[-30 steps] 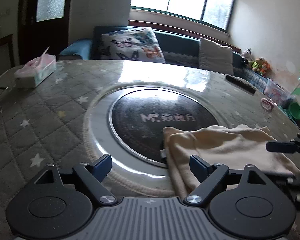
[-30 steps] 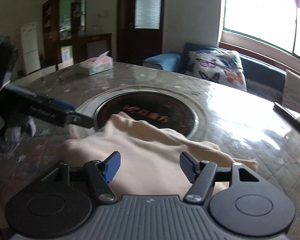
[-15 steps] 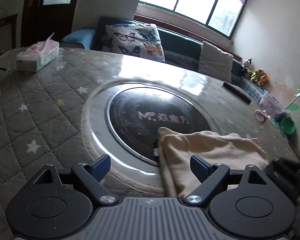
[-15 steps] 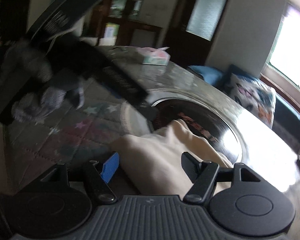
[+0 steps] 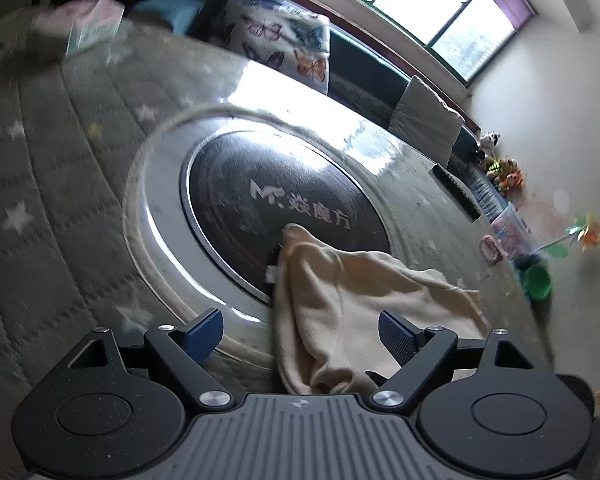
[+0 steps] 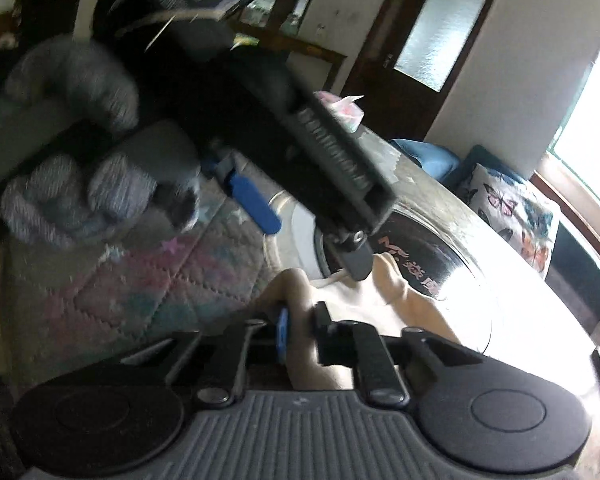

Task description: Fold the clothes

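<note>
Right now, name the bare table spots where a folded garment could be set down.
Free: the quilted star-patterned cover left of the round black hotplate, short of the tissue box. The near right is crowded: the cream garment overlaps the hotplate edge, the right gripper is closing on it, and the left gripper is open.

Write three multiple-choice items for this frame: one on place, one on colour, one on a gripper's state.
1. Where does the cream garment lie?
A. partly over the dark round hob
B. on the sofa
C. on the floor

2. What colour is the small cup at the table's far right?
A. red
B. green
C. black

3. How does the left gripper stand?
A. clamped on the tissue box
C. shut, holding nothing
B. open

Key: 1 A, its corner overlaps the hob's rim; 2 B, plainly green; 3 B, the fingers are wide apart.
</note>
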